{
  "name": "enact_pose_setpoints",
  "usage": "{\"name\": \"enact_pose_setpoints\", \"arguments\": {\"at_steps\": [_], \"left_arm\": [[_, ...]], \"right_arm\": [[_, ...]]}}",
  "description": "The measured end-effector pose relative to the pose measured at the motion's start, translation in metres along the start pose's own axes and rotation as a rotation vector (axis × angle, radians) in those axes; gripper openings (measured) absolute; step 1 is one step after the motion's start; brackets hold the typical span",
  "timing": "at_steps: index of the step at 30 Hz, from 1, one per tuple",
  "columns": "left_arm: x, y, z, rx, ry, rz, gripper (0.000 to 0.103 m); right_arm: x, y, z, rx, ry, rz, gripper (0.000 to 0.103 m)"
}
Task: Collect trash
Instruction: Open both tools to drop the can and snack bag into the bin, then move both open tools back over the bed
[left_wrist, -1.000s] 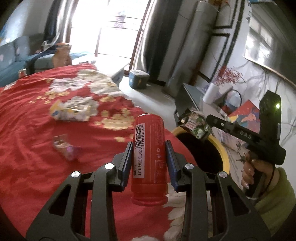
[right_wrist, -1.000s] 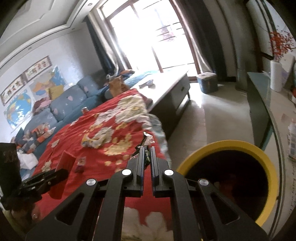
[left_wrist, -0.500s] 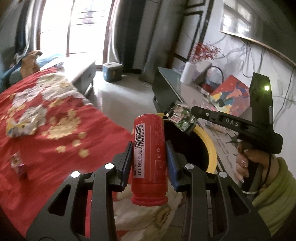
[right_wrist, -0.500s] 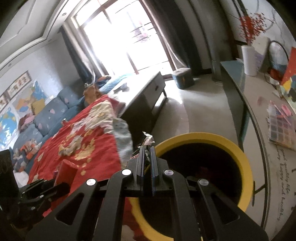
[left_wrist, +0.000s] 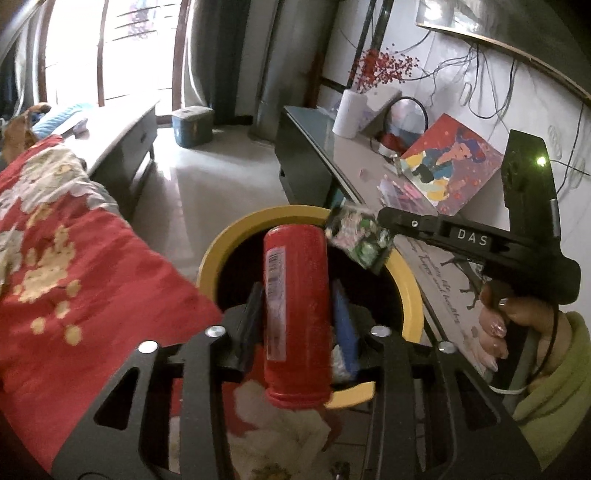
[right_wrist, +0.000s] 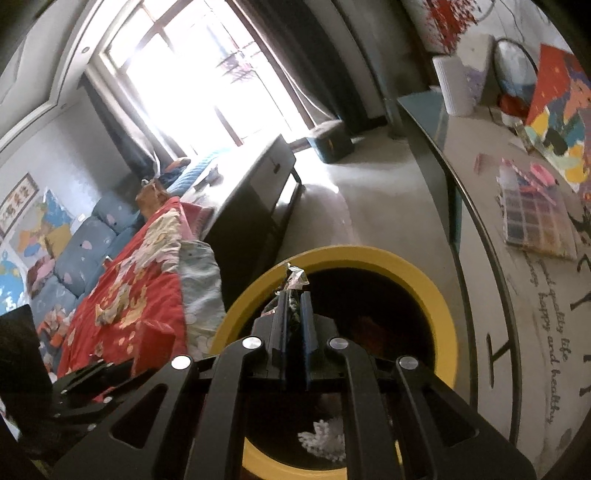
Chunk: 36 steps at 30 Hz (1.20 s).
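Your left gripper (left_wrist: 295, 317), jaws just parting, brackets the red can (left_wrist: 297, 317) over the yellow-rimmed bin (left_wrist: 218, 258); your right gripper (right_wrist: 294, 321), jaws slightly apart, has the crumpled wrapper (right_wrist: 295, 280) between them.

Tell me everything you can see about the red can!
The red can is a tall, slim metal-looking cylinder with a white barcode label down its side. It hangs between the left tongs, tilted a little and blurred, above the dark mouth of the yellow-rimmed bin. The tongs have just been opening, with gaps showing on both sides, so it looks let go.

L claw (left_wrist: 295, 321) opening | red can (left_wrist: 295, 295) between | over yellow bin (left_wrist: 236, 243)
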<state>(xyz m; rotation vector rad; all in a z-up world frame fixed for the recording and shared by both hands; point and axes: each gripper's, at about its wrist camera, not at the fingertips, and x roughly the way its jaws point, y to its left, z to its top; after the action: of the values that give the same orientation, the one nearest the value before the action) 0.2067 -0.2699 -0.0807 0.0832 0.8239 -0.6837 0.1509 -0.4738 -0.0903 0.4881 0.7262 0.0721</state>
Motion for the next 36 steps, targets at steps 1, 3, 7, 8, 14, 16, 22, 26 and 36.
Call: {"name": "enact_pose_setpoints", "arguments": {"at_steps": [1, 3, 7, 8, 14, 16, 22, 26, 36], "left_arm": [[0.002, 0.0, 0.0, -0.002, -0.005, -0.006, 0.054], [0.0, 0.003, 0.0, -0.015, -0.018, -0.027, 0.074], [-0.008, 0.013, -0.002, -0.047, -0.042, -0.008, 0.088], [-0.011, 0.017, -0.002, -0.061, -0.052, 0.005, 0.09], [-0.032, 0.04, -0.003, -0.131, -0.101, 0.067, 0.092], [-0.041, 0.05, -0.004, -0.154, -0.12, 0.093, 0.092], [-0.068, 0.075, -0.011, -0.211, -0.17, 0.164, 0.092], [-0.086, 0.094, -0.019, -0.252, -0.195, 0.222, 0.092], [-0.134, 0.159, -0.052, -0.42, -0.239, 0.367, 0.092]], "right_arm": [[-0.001, -0.001, 0.001, 0.003, -0.005, -0.01, 0.037], [-0.004, -0.002, 0.0, -0.005, -0.024, -0.038, 0.055], [-0.003, -0.001, 0.001, -0.001, -0.032, -0.047, 0.06], [-0.003, 0.002, 0.0, -0.008, -0.037, -0.046, 0.062], [0.002, 0.027, -0.003, -0.052, -0.032, -0.011, 0.065], [0.002, 0.039, -0.002, -0.072, -0.032, 0.003, 0.066], [0.003, 0.082, -0.004, -0.143, -0.025, 0.075, 0.068], [0.008, 0.114, -0.006, -0.194, -0.013, 0.126, 0.069], [0.031, 0.194, -0.011, -0.301, 0.05, 0.258, 0.069]]}}
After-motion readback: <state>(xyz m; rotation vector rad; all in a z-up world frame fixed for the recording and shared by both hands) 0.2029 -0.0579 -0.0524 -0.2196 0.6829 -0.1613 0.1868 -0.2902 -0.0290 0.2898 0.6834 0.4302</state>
